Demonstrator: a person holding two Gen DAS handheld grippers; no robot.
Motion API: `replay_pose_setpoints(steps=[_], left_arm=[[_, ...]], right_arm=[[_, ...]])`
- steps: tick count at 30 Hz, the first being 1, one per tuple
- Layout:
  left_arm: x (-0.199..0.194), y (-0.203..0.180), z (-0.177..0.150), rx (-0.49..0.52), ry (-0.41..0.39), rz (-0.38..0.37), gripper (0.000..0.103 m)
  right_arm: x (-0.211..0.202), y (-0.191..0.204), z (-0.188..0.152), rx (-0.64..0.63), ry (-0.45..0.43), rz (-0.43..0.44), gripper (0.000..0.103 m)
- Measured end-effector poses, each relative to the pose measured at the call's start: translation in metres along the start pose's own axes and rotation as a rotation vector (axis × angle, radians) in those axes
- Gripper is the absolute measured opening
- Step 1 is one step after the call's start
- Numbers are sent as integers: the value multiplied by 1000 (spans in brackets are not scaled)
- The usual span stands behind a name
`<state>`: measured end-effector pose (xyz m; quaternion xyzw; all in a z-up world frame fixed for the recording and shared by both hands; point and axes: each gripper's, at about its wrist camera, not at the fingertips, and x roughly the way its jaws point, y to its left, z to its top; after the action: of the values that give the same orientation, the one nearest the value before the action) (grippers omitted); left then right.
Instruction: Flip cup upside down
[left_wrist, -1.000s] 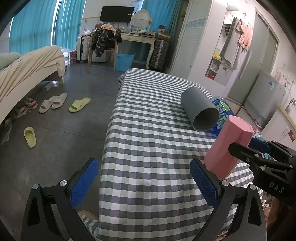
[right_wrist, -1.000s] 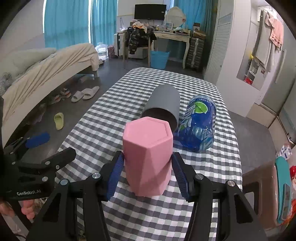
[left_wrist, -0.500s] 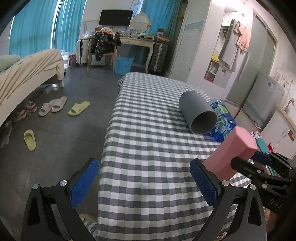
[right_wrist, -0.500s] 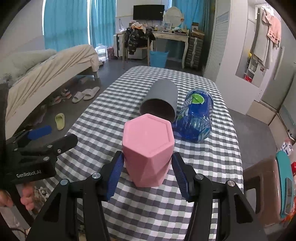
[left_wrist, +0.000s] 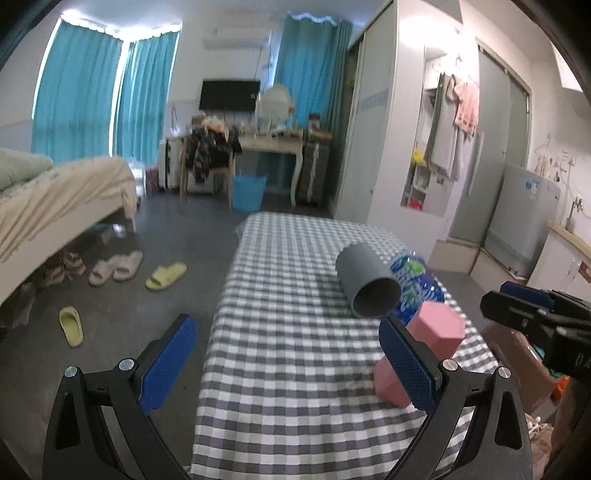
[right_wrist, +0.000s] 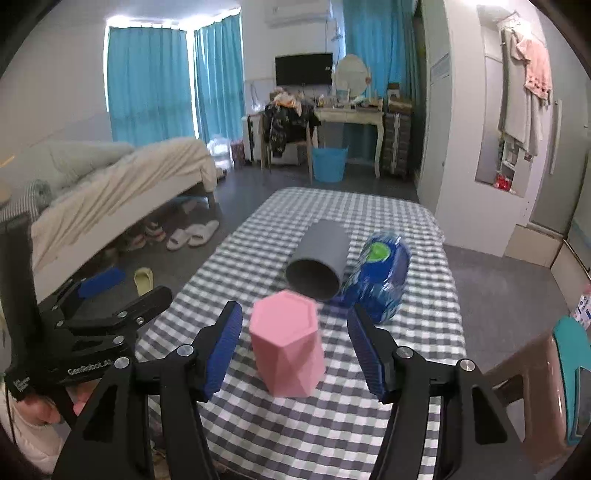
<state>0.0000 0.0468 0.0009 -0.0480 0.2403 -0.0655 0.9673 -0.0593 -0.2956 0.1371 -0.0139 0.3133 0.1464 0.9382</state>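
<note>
A pink faceted cup (right_wrist: 286, 349) stands upside down on the grey checked table (right_wrist: 332, 424), closed base up. My right gripper (right_wrist: 295, 350) is open, its blue pads on either side of the cup and apart from it. In the left wrist view the cup (left_wrist: 436, 326) shows partly behind my right pad. My left gripper (left_wrist: 288, 363) is open and empty over the table's near left part. The right gripper (left_wrist: 535, 317) shows at the right edge of that view.
A grey cup (right_wrist: 319, 264) lies on its side behind the pink cup, its mouth toward me. A blue water bottle (right_wrist: 380, 277) lies next to it on the right. A brown stool (right_wrist: 524, 391) stands at the table's right. Slippers (left_wrist: 162, 275) lie on the floor at left.
My right gripper has let go of the pink cup and opened; the cup now stands on the table. Both grippers have drawn back and up from the table.
</note>
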Motion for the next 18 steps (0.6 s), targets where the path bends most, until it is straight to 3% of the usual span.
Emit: replay_pose_setpoints(steps=[5,13,15,18], left_arm=[[-17,-19,-5,40,-77,23,102],[-20,-48,-23,124,-85,51,102],[-19,-54,-24,141,-102,74,102],[-18,-58,-28,154,-121,105,102]], right_arm=[[-17,-14,-12,22,-84,-35,65],[-15,-35,-42,56,-105,-80,66],[-17,-37,-44,67,-129,-88,81],[-19,-41,-47,62,-156,-107,86]])
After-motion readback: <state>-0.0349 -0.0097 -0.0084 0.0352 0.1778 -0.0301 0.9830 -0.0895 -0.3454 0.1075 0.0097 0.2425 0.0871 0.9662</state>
